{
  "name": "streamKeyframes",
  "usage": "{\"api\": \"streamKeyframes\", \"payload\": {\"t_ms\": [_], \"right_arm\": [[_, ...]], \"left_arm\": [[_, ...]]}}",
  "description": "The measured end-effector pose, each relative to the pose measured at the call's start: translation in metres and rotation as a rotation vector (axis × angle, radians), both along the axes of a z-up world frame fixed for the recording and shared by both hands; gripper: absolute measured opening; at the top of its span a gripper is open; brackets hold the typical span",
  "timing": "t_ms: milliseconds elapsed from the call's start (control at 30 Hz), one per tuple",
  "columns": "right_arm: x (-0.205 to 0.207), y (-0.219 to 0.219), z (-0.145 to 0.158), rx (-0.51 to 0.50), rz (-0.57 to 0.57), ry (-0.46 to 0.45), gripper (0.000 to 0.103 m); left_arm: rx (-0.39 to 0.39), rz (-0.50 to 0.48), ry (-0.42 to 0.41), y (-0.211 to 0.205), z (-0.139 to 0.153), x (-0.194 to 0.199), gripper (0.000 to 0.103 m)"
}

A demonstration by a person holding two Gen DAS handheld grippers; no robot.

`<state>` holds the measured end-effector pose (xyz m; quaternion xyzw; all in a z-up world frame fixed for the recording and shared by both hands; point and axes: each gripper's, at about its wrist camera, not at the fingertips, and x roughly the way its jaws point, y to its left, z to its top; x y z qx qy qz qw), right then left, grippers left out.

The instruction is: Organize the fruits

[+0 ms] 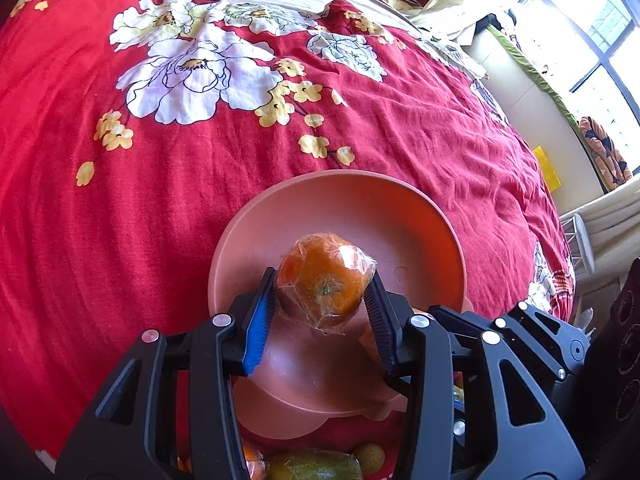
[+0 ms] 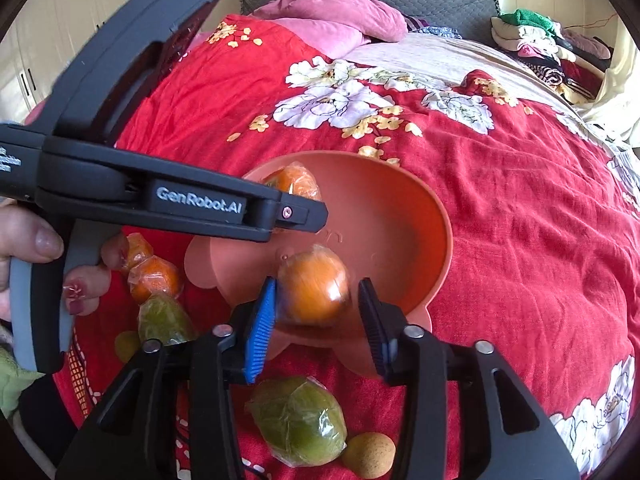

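A pink bowl (image 1: 424, 232) (image 2: 404, 224) sits on the red flowered bedspread. My left gripper (image 1: 320, 300) is shut on a plastic-wrapped orange (image 1: 326, 276) and holds it over the bowl; that orange (image 2: 298, 182) shows past the left gripper's body (image 2: 160, 196) in the right wrist view. My right gripper (image 2: 316, 304) is open, and a blurred orange (image 2: 314, 288) lies between its fingers, above the bowl's near side, touching neither pad clearly.
On the bedspread near the bowl lie wrapped oranges (image 2: 154, 276), two wrapped green fruits (image 2: 166, 318) (image 2: 300, 420) and small tan round fruits (image 2: 370, 454). Pink pillows (image 2: 336, 16) and piled clothes (image 2: 532, 40) are at the far end. A window (image 1: 592, 40) is at right.
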<state>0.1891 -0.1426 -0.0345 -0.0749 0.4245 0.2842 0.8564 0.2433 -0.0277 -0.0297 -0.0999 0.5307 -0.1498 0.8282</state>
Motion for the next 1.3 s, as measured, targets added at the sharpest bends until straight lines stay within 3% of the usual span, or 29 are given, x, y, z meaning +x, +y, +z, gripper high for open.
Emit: {"api": "streamKeyframes", "payload": {"t_ms": [533,933,1033,1300], "right_arm": [[-0.019,-0.008,0.017,0.029,-0.006,-0.014,0.055],[-0.024,-0.014,0.022,0.041,-0.036,-0.027,0.070],[-0.025,-0.015,0.024,0.043,-0.047,-0.032,0.075],[-0.026,-0.025,0.030,0.058,-0.091,-0.046,0.085]], "left_arm": [[-0.001,0.016,-0.021,0.003,0.009,-0.005,0.043],[0.022,0.044,-0.077,0.014,0.028,-0.024,0.064],[0.021,0.046,-0.098,0.018,0.034,-0.031,0.075],[0.040,0.059,-0.143,0.027,0.050,-0.049,0.085]]}}
